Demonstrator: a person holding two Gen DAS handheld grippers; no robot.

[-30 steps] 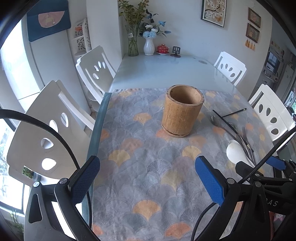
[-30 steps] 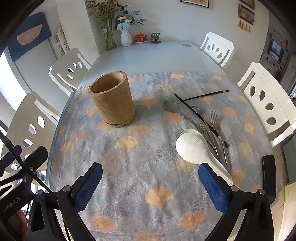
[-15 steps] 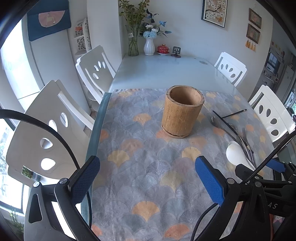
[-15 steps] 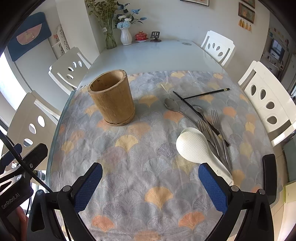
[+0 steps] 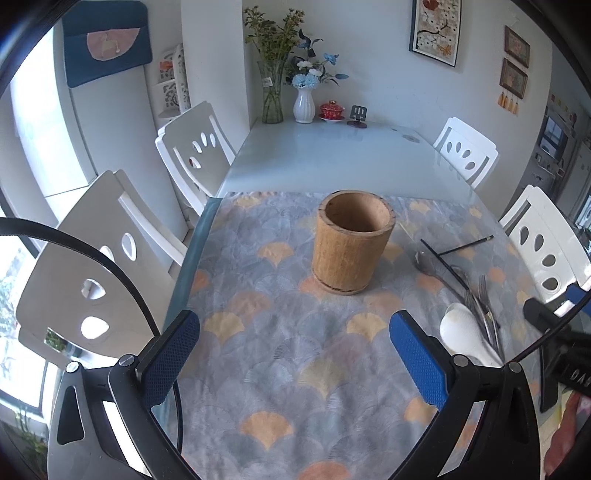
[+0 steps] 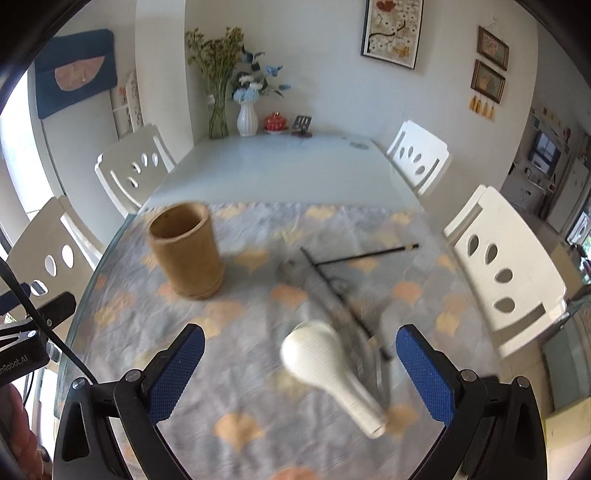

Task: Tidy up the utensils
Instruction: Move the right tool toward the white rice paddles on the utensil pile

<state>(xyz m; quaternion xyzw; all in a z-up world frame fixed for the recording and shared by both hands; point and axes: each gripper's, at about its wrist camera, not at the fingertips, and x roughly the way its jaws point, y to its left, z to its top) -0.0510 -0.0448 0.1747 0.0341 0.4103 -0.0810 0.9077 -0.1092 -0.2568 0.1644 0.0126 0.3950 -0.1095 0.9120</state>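
Nothing is sorted yet: the wooden holder [image 5: 352,245] stands empty mid-surface, while the white spoon [image 6: 325,367], forks [image 5: 484,306], metal spoon [image 5: 424,260] and black chopsticks [image 6: 364,255] lie toward the right edge. Right claw [image 6: 300,373] spread over the white spoon (blurred view); left claw [image 5: 293,363] spread, holding nothing. Only chairs [image 5: 92,273] ring the surface.

White walls [image 5: 369,55] hung with framed pictures [image 5: 436,29] enclose a glass tabletop [image 5: 332,158], white cut-out chairs [image 5: 192,147] alongside, daylight entering through a window [image 5: 22,122] at left.

bright daylight (right view motion-blurred)
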